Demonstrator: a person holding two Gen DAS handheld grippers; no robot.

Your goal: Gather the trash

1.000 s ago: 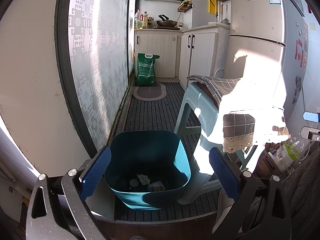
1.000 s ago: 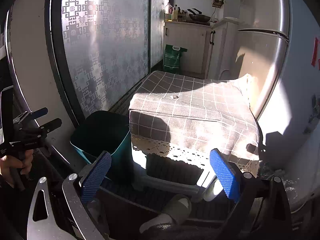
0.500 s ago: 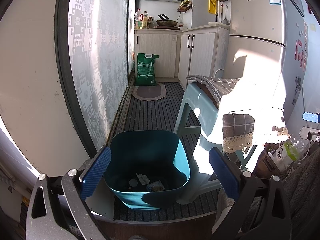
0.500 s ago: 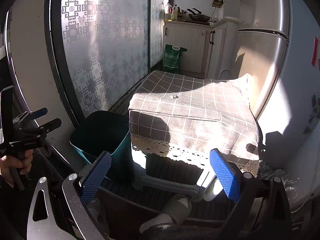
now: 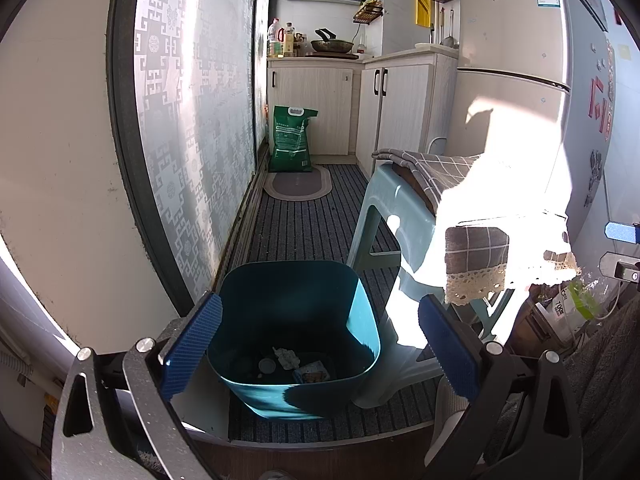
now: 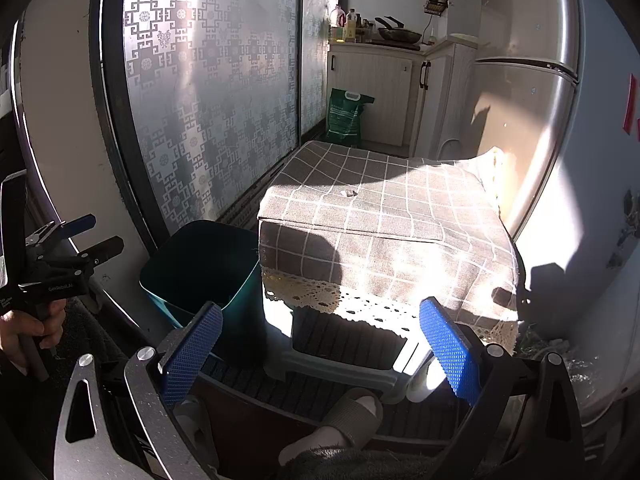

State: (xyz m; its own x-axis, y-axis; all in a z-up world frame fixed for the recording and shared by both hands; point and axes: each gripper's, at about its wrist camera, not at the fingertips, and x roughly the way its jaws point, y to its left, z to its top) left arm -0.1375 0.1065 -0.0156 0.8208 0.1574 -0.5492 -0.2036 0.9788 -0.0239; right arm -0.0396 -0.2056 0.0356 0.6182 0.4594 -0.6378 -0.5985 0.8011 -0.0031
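On the striped floor mat beside the patterned sliding door (image 5: 188, 152), a teal bin (image 5: 296, 398) is seen just below the left tool (image 5: 318, 348), whose two blue-padded fingers are spread wide with nothing held between them. Inside the bin, three pieces of trash can be counted: a crumpled white scrap (image 5: 286, 357), a round grey lid-like piece (image 5: 267, 365) and a printed wrapper (image 5: 314, 372); anything more in the shadowed bottom cannot be told. The bin is stood close against a pale plastic stool (image 5: 384, 216), over which a grey checked cloth (image 6: 384, 216) with a lace hem is draped. A small pale scrap (image 6: 349, 193) is seen lying on top of the cloth. The right tool (image 6: 320, 350) is held above the near edge of the stool, its fingers likewise set wide apart and empty. In the right wrist view, the left tool (image 6: 86, 236) is gripped by a hand (image 6: 28, 330) at the far left edge. A slippered foot (image 6: 348, 420) is seen low between the right tool's fingers. Farther back, one green sack (image 5: 292, 138) is leaned against the cabinets (image 5: 316, 108), one oval rug (image 5: 298, 184) is laid before it, and one pan (image 5: 332, 44) is set on the desk beside several bottles (image 5: 280, 40). One fridge (image 5: 516, 64) is stood at the right.
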